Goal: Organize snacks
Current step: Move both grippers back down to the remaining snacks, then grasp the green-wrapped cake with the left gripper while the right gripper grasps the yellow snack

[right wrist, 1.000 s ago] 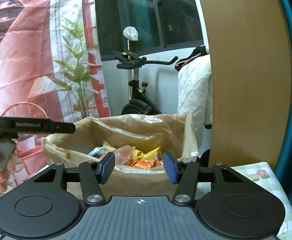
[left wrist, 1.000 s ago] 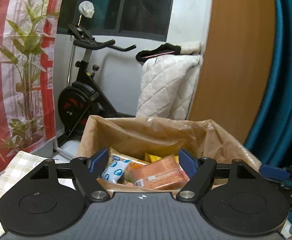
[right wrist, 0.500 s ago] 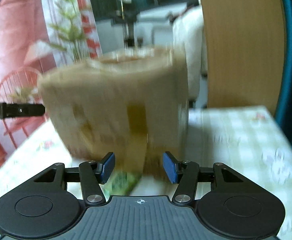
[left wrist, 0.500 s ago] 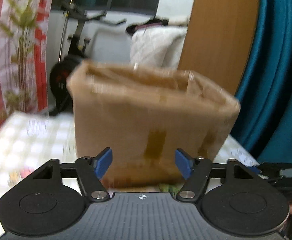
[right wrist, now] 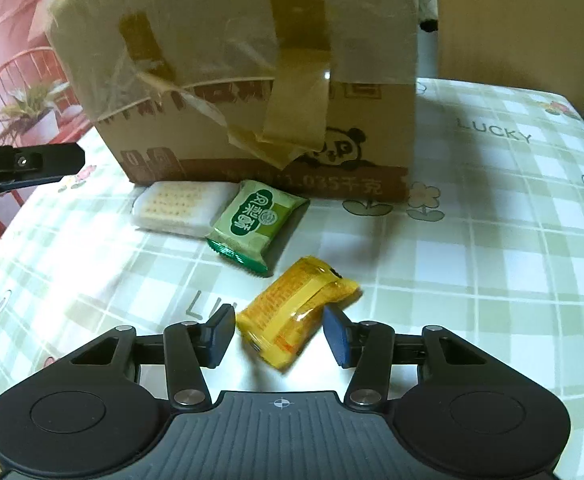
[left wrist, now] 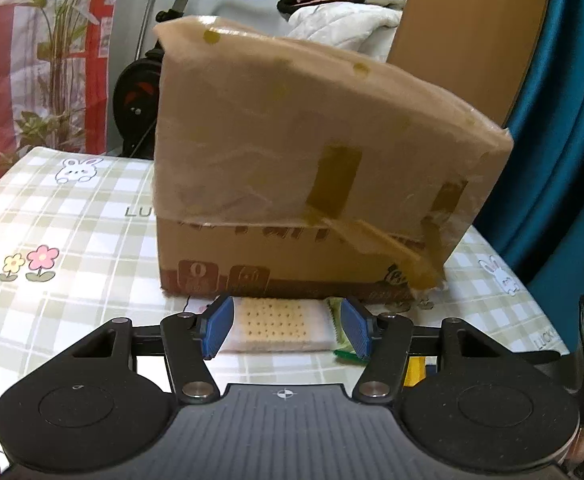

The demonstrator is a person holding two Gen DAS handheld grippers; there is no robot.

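Observation:
A taped cardboard box (left wrist: 312,168) stands on the checked tablecloth; it also shows in the right wrist view (right wrist: 244,64). Three snack packets lie in front of it: a white cracker packet (left wrist: 278,324) (right wrist: 180,204), a green packet (right wrist: 258,224) (left wrist: 338,332) and a yellow packet (right wrist: 296,316). My left gripper (left wrist: 286,330) is open, low over the table, its fingers on either side of the cracker packet. My right gripper (right wrist: 280,334) is open with the yellow packet between its fingers. Neither holds anything.
The table (right wrist: 492,240) has a checked cloth with rabbit and flower prints. The left gripper's finger (right wrist: 32,162) shows at the left of the right wrist view. An exercise bike (left wrist: 144,80), a red curtain (left wrist: 32,60) and a blue curtain (left wrist: 572,120) stand behind.
Both grippers dropped from above the box's open top to table level in front of it. The packets on the table have come into view between the fingers.

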